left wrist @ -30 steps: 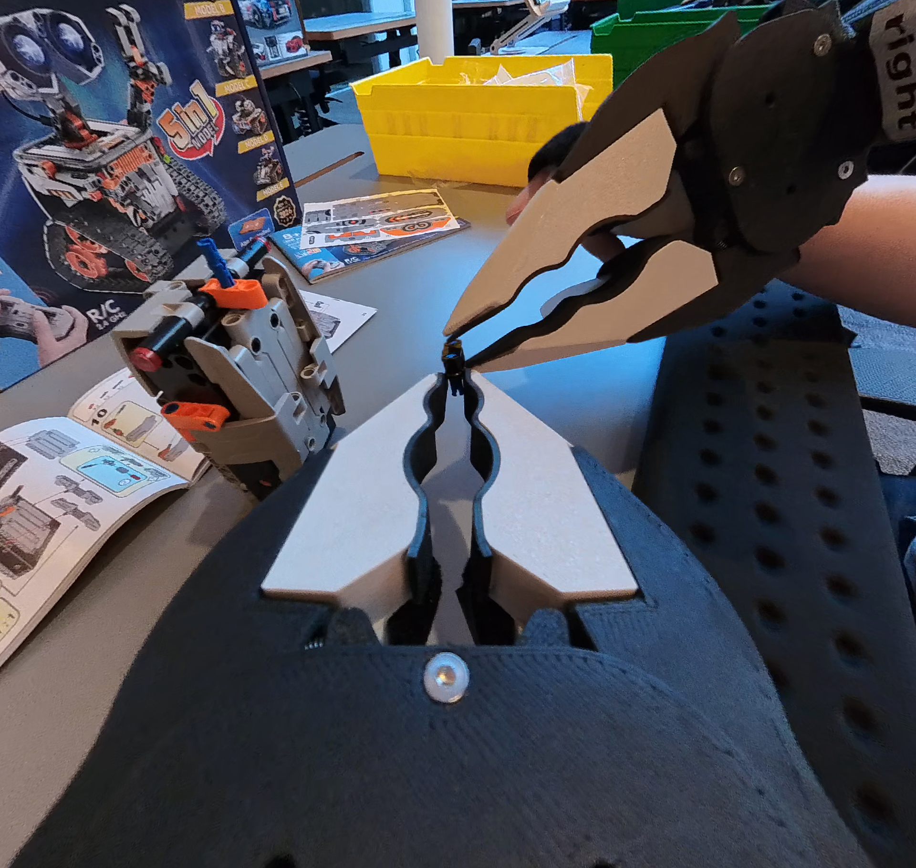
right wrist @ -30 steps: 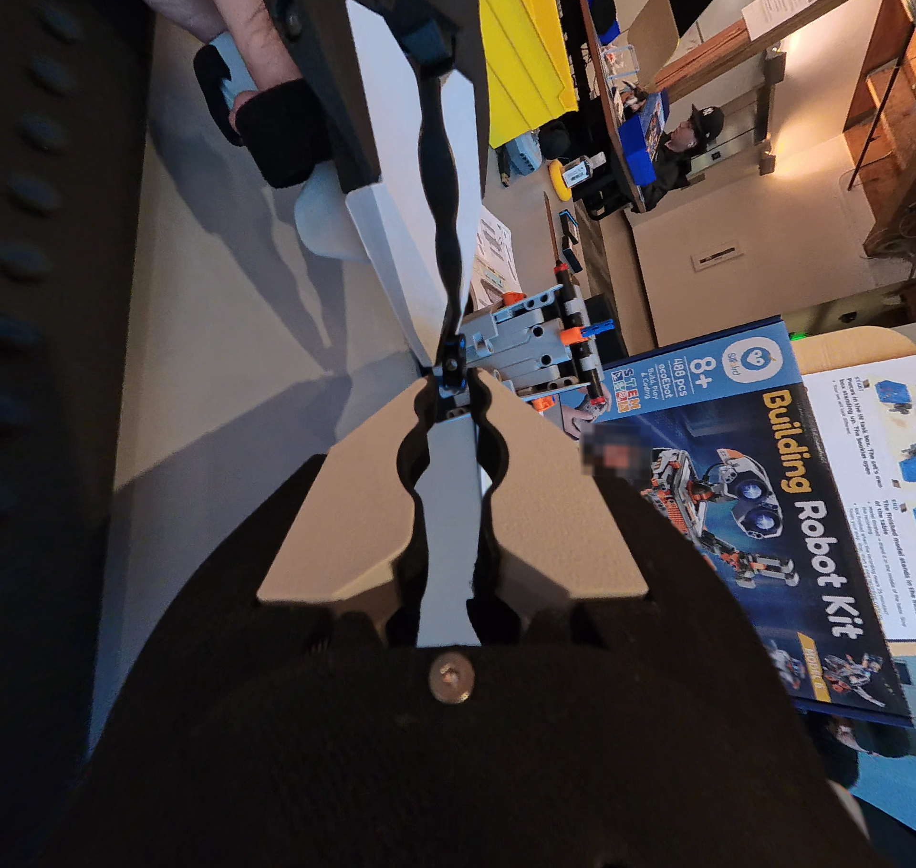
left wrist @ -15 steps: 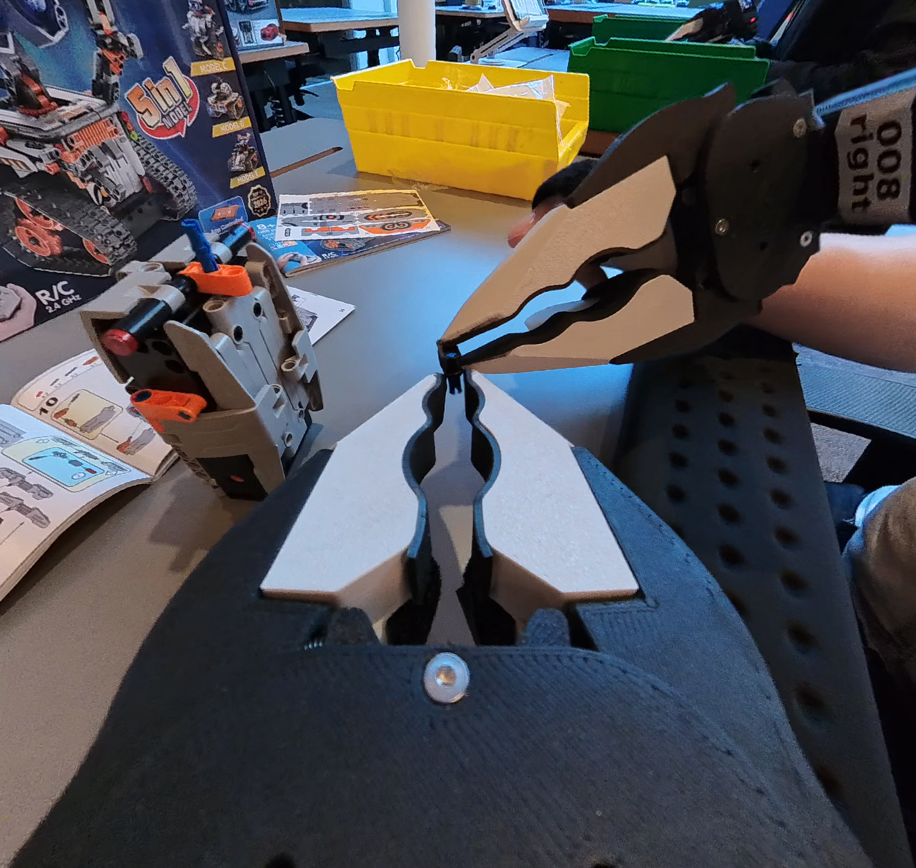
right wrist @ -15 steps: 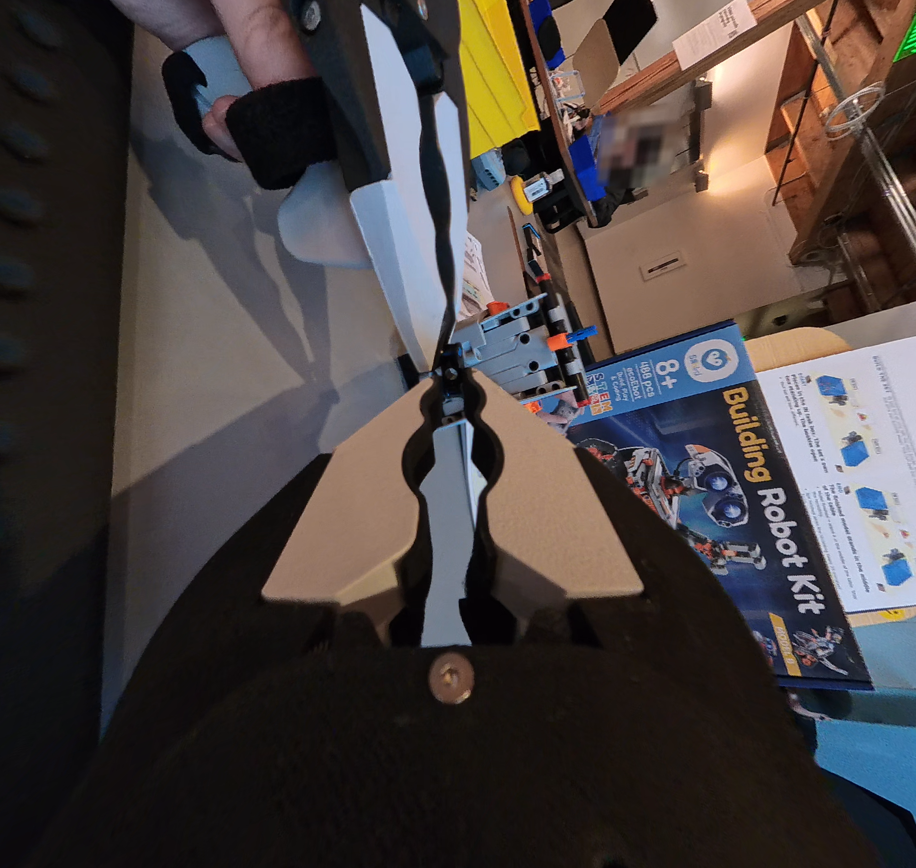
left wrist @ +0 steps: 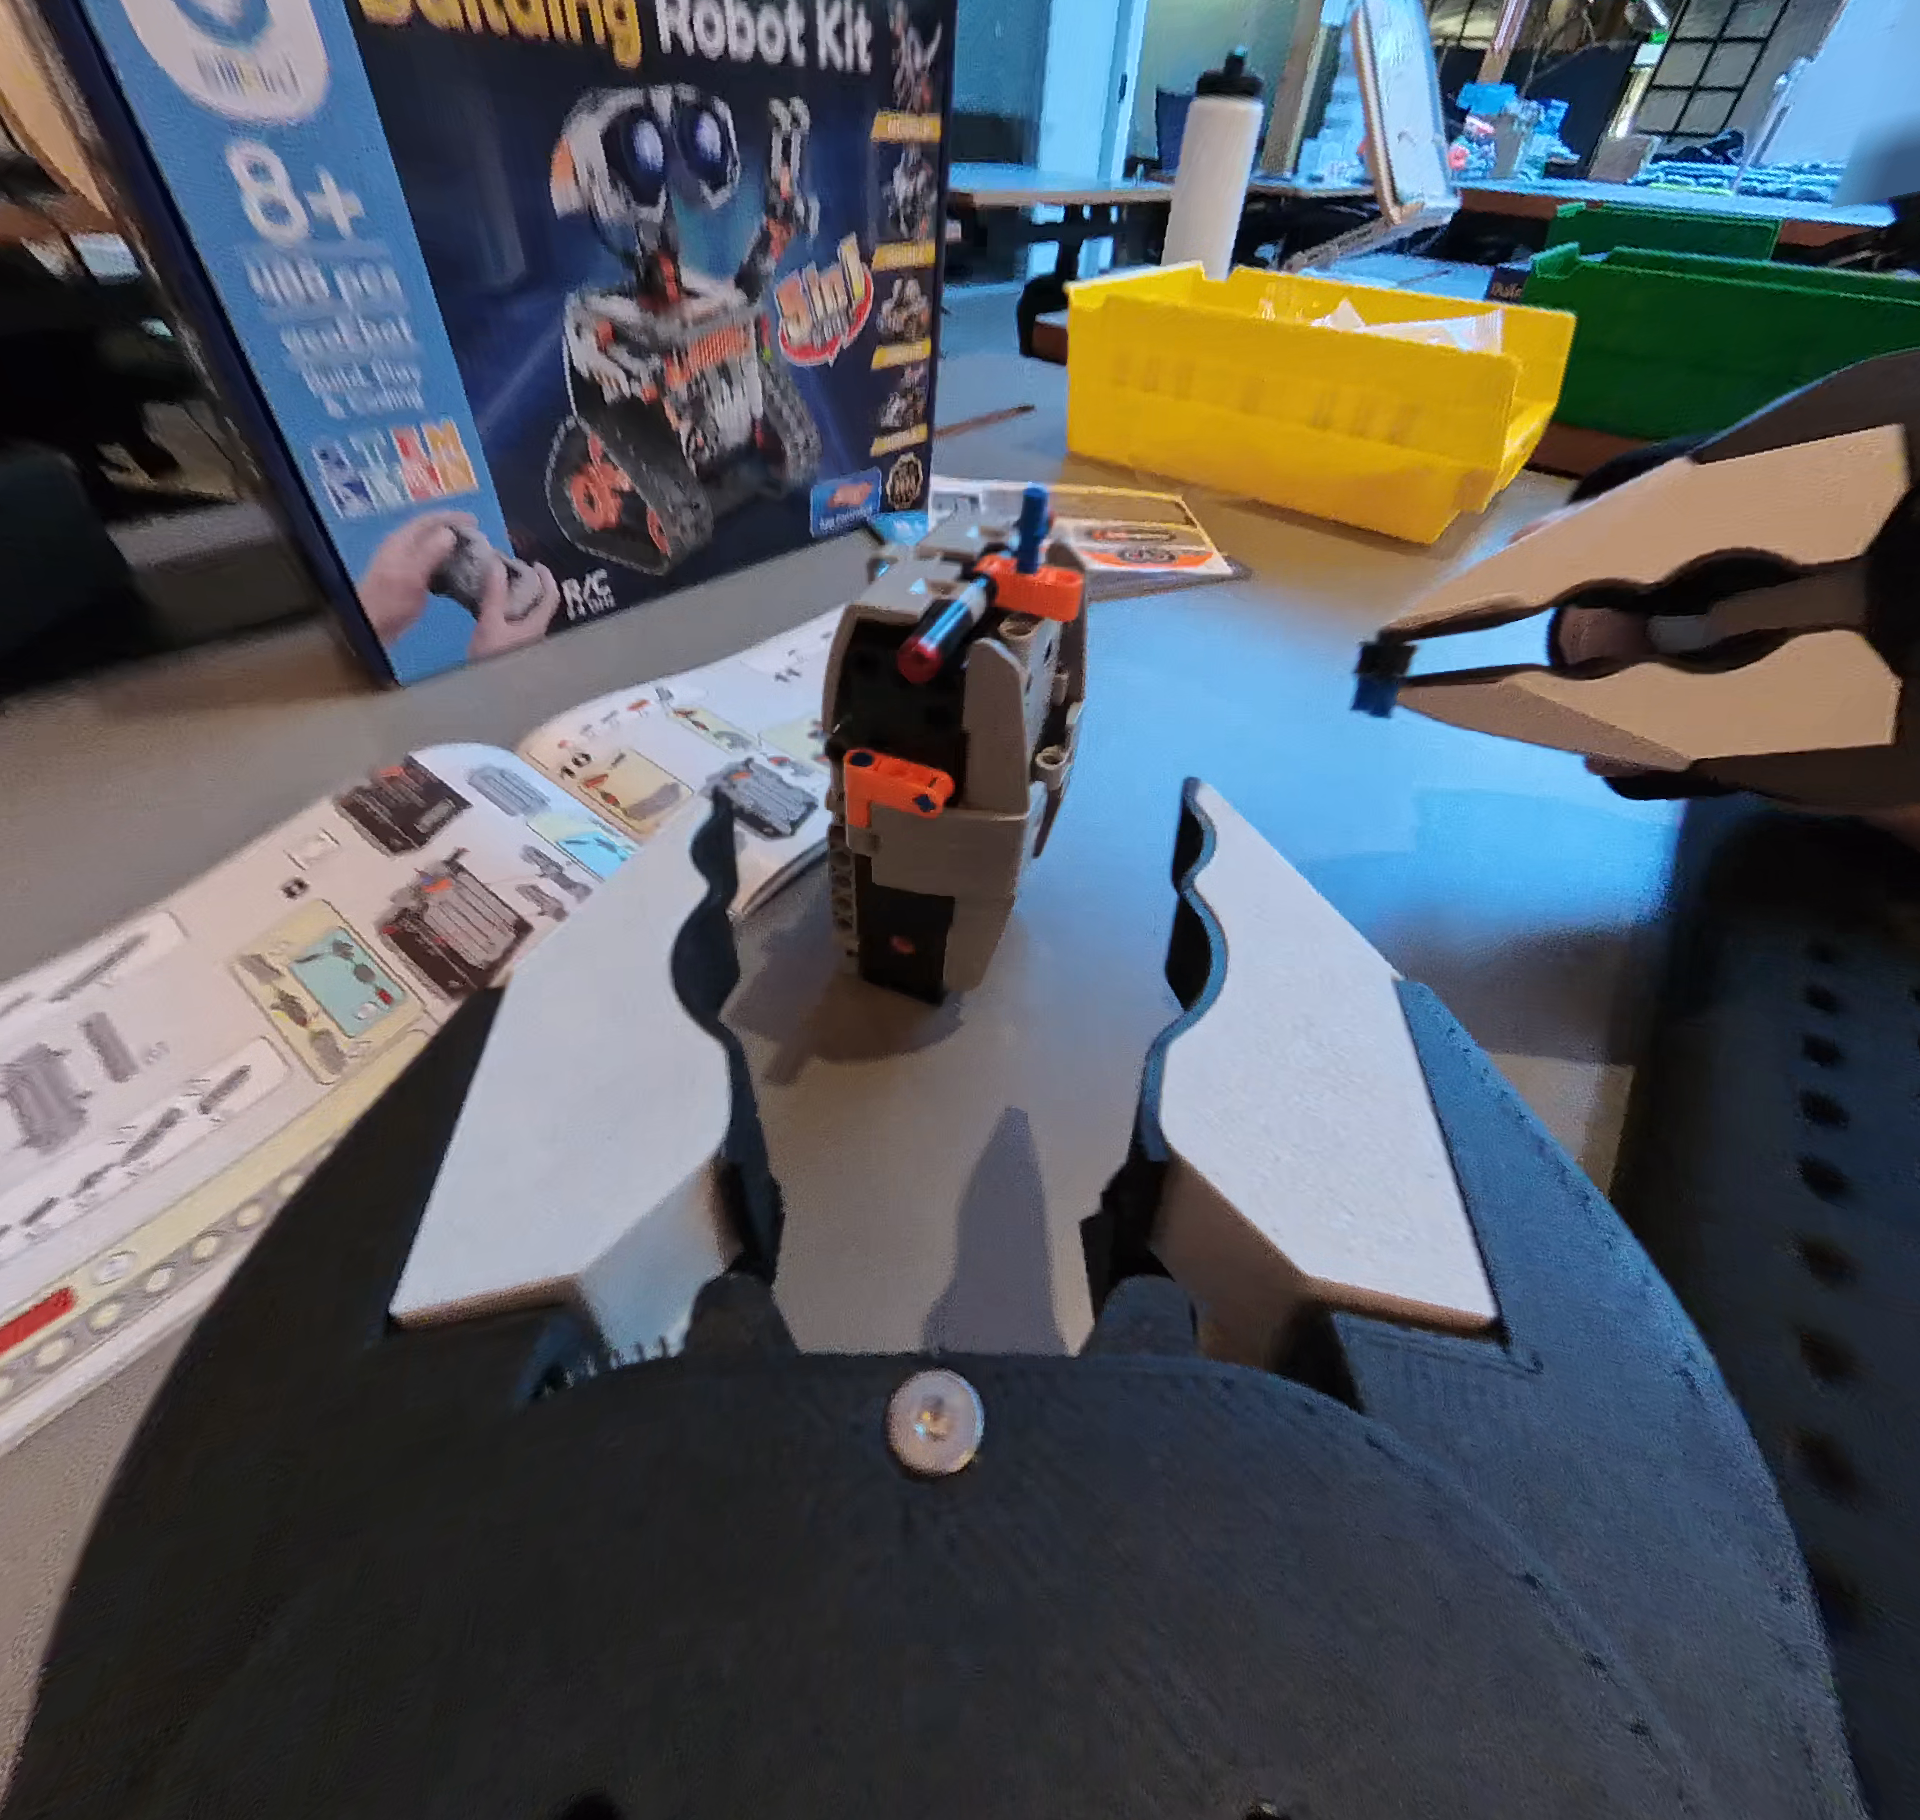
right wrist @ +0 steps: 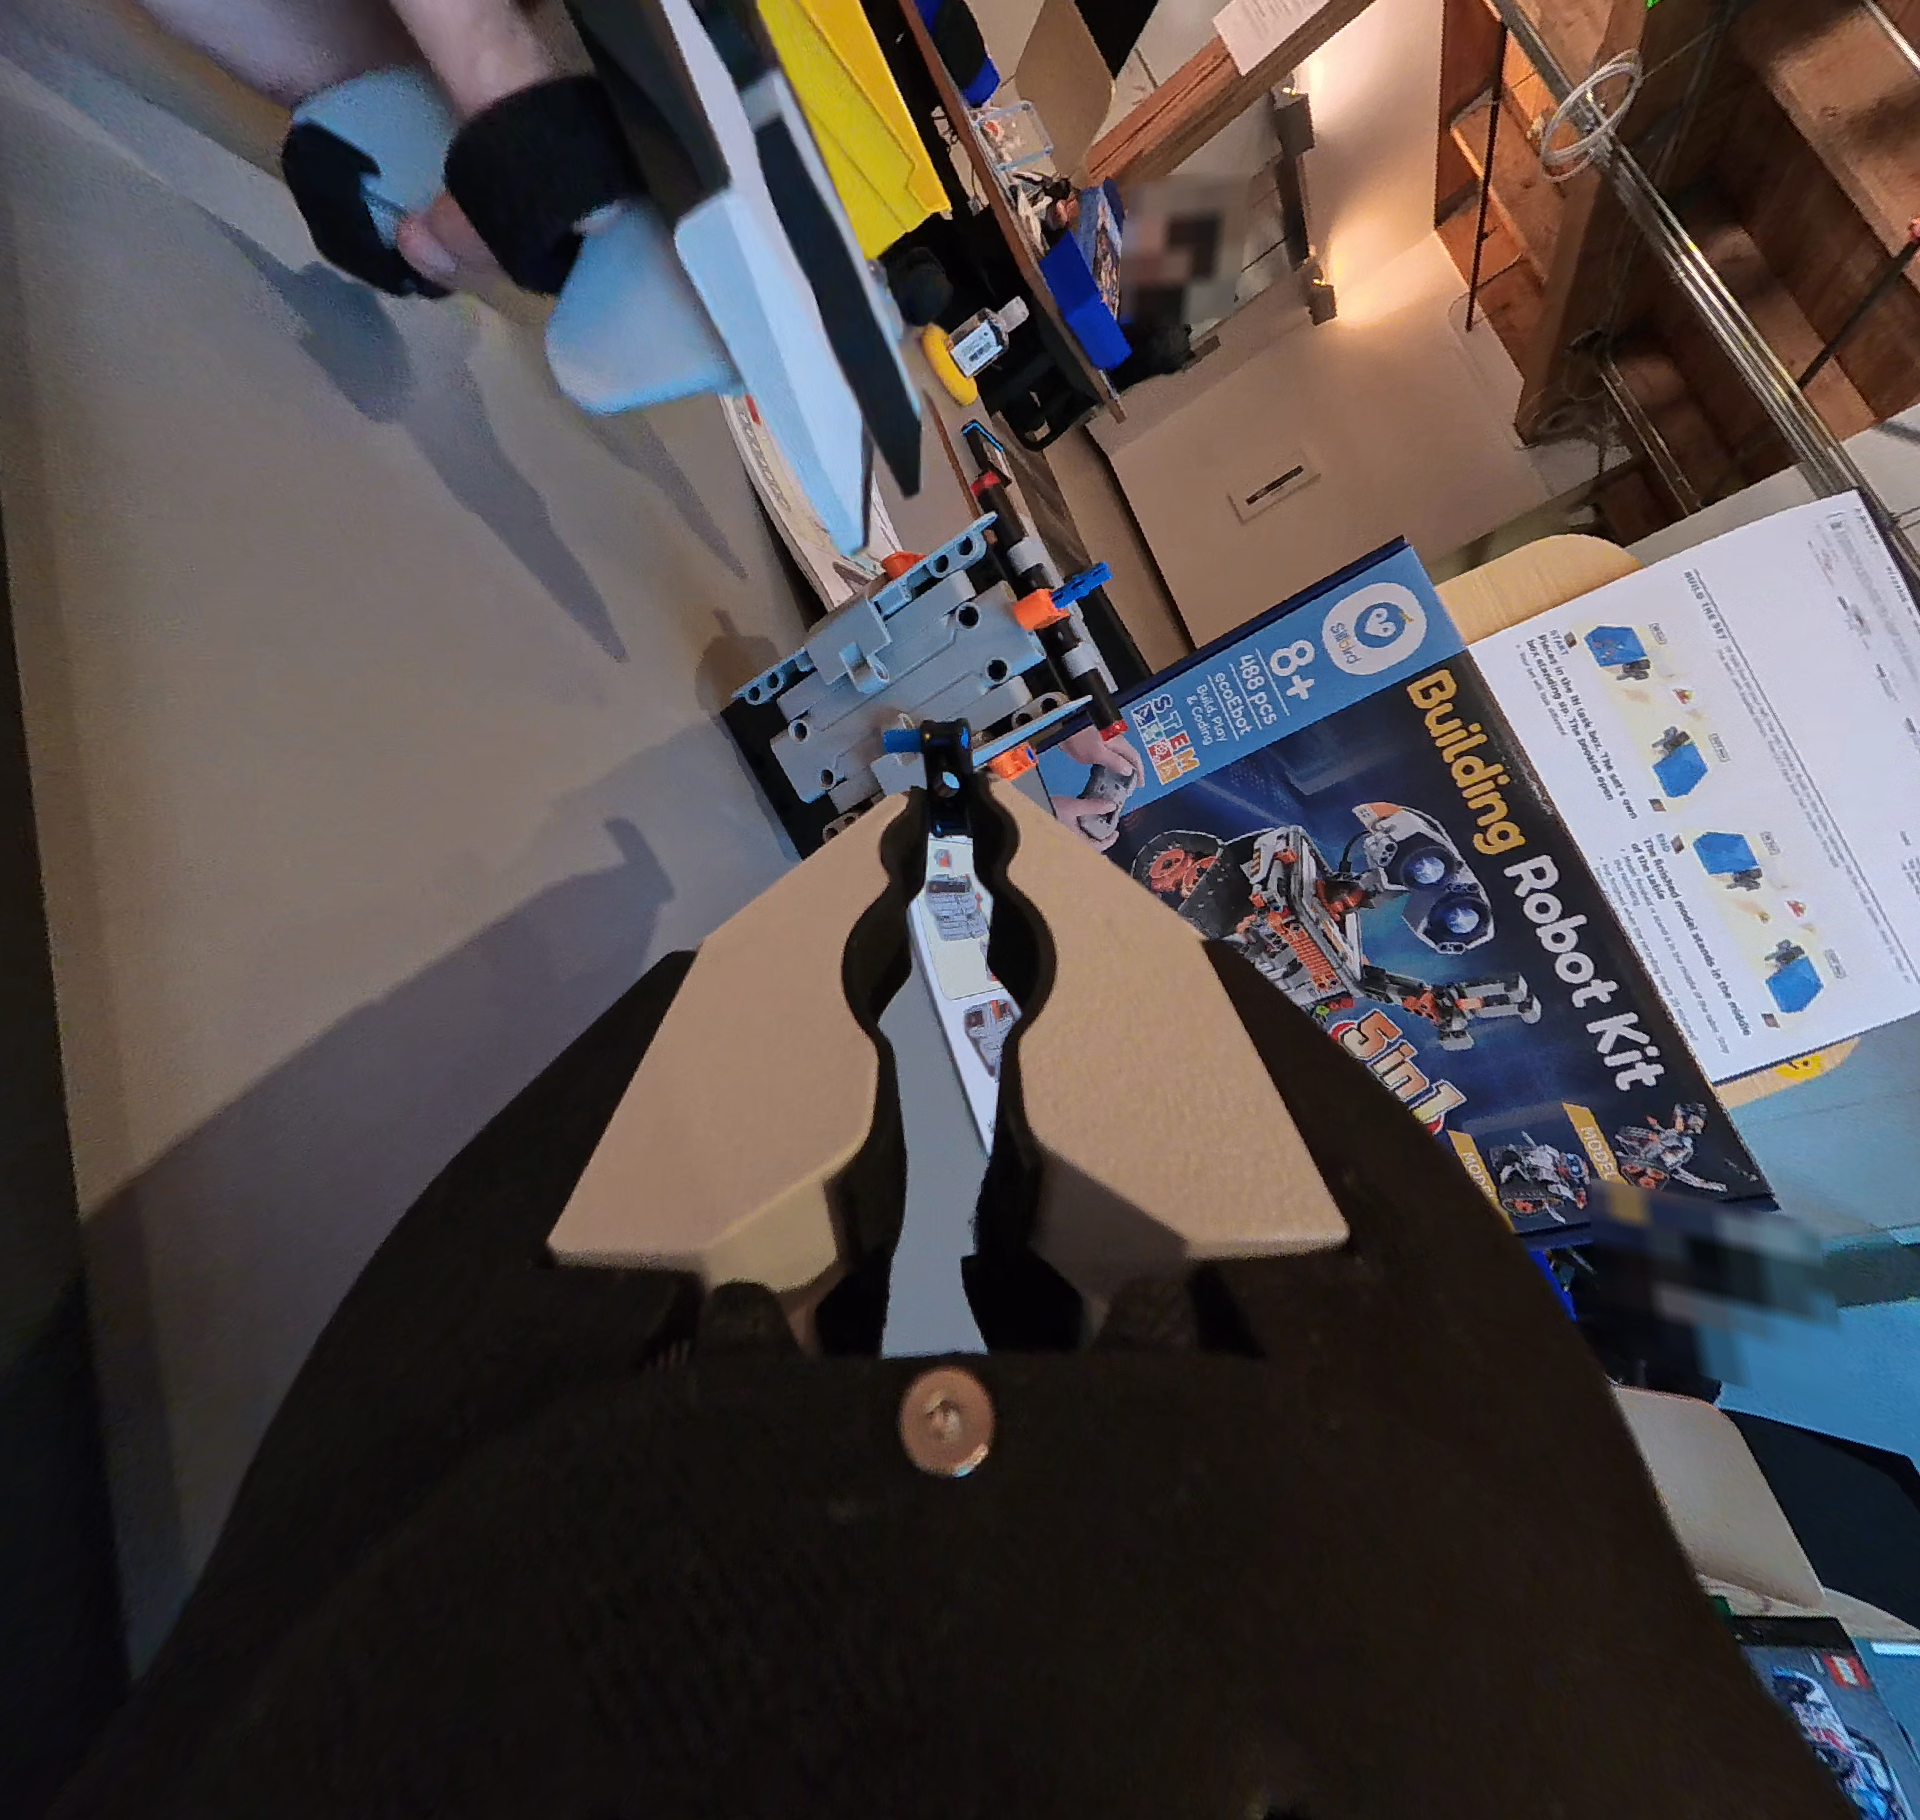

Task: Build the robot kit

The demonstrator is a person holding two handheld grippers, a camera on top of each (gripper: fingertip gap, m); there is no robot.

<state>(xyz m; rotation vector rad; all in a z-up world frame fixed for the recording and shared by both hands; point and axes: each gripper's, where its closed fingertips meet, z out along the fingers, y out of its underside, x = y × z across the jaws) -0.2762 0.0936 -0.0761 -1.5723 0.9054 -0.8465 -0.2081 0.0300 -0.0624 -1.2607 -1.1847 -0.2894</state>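
Note:
A grey, black and orange brick-built model (left wrist: 951, 773) stands upright on the grey table (left wrist: 1299, 731). My left gripper (left wrist: 951, 814) is open, its fingers on either side of the model's lower part, apart from it. My right gripper (right wrist: 948, 783) is shut on a small black and blue connector piece (right wrist: 945, 762), held above the table. In the left wrist view the right gripper (left wrist: 1377, 679) is to the right of the model, with the piece (left wrist: 1374, 681) at its tip. In the right wrist view the model (right wrist: 914, 669) lies just beyond the piece, and the left gripper (right wrist: 821, 420) is above it.
A blue kit box (left wrist: 540, 264) stands behind the model. An open instruction booklet (left wrist: 291, 949) lies at the left. A yellow bin (left wrist: 1309, 388), a green bin (left wrist: 1725, 336) and leaflets (left wrist: 1132, 534) are farther back. A dark perforated mat (left wrist: 1808, 1095) is at the right.
Both grippers were shut tip to tip on the small piece. Now my left gripper has let go, opened and swung left to frame the model. The right gripper keeps the piece.

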